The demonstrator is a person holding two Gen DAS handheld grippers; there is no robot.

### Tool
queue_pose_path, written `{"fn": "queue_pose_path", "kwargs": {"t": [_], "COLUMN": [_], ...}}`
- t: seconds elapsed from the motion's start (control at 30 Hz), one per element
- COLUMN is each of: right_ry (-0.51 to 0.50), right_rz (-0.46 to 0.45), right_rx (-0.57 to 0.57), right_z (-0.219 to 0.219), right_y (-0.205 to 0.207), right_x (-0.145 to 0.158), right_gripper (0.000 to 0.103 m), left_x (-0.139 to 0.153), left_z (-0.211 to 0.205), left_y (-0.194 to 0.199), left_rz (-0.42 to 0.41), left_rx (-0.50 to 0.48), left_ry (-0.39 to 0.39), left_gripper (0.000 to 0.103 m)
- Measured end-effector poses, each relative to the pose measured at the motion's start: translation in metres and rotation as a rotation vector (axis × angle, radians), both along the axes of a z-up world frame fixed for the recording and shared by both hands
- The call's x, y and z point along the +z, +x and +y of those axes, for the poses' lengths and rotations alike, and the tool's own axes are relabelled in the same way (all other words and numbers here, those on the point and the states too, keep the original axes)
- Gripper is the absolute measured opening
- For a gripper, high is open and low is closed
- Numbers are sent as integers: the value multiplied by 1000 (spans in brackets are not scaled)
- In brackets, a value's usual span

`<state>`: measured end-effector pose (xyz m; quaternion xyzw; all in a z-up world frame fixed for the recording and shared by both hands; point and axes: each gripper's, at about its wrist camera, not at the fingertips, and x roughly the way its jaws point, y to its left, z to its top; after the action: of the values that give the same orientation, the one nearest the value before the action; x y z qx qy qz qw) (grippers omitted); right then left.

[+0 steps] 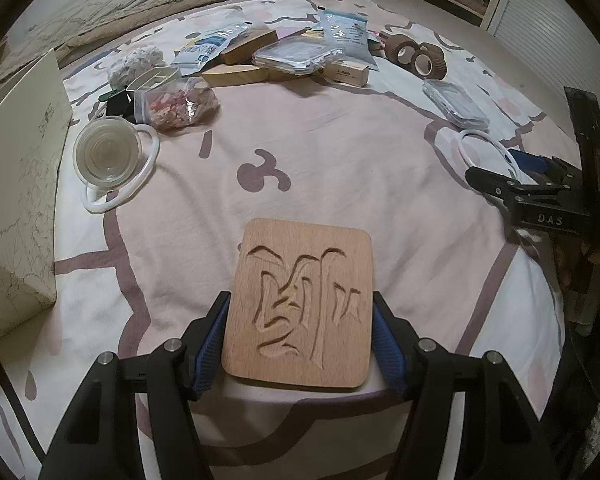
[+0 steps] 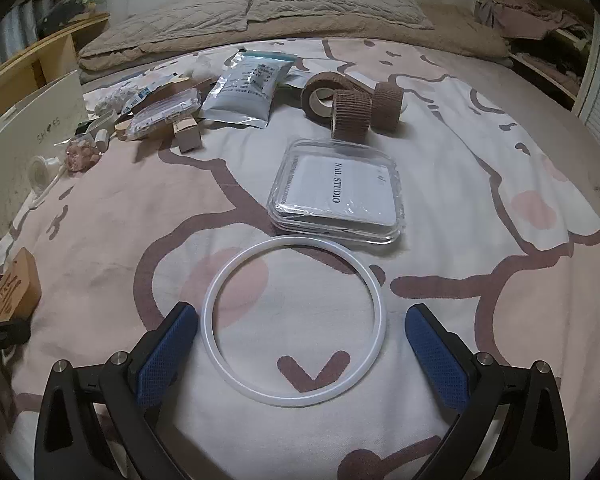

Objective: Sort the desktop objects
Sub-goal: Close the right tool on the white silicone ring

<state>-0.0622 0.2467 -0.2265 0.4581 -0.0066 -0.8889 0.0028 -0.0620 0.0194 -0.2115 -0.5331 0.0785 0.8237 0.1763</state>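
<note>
On the pink patterned bedspread (image 1: 340,152), the objects to be sorted lie in loose groups. The left gripper (image 1: 300,336) is clamped on a carved wooden board (image 1: 300,304), its blue pads pressing the board's two long edges near the bottom end; gripping the edges keeps the carved face up and the flat slab from twisting, which looks like a sensible hold for carrying it. The right gripper (image 2: 300,344) has its jaws well apart, one on each side of a white silicone ring (image 2: 296,320) that lies flat on the cloth, touching neither pad (the ring seems its likely next pick).

Just beyond the ring sits a clear plastic case (image 2: 336,192) holding a printed white card, with three brown bandage rolls (image 2: 352,108) grouped behind it, so like things appear to be gathering on that side. Farther off, a silver pouch (image 2: 244,92) rests amid a mixed heap still unsorted. In the left view a clear zip bag (image 1: 180,102) holds small pinkish pieces, and a transparent cup (image 1: 108,154) lying on another white ring looks empty. A white box (image 1: 20,184) stands at the bed's left edge; its contents are hidden.
</note>
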Motion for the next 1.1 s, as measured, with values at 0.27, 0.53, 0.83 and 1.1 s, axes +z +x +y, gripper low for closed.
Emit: {"fn": "queue_pose_path", "kwargs": {"t": [0.27, 0.53, 0.83, 1.1], "right_ry": [39, 14, 12, 10], "right_rz": [61, 71, 76, 75], "right_rx": [36, 38, 37, 38], "right_z": [-10, -7, -6, -5], "right_y": [12, 12, 13, 12], "right_x": [3, 2, 1, 1], "right_gripper": [84, 84, 84, 85], "left_x": [0, 0, 1, 1], "left_z": [-1, -1, -3, -1], "left_y": [1, 2, -2, -5], "left_rz": [-7, -2, -5, -1], "left_rx": [24, 28, 52, 71], "left_ry": [5, 2, 28, 35], "left_gripper": [66, 66, 67, 67]}}
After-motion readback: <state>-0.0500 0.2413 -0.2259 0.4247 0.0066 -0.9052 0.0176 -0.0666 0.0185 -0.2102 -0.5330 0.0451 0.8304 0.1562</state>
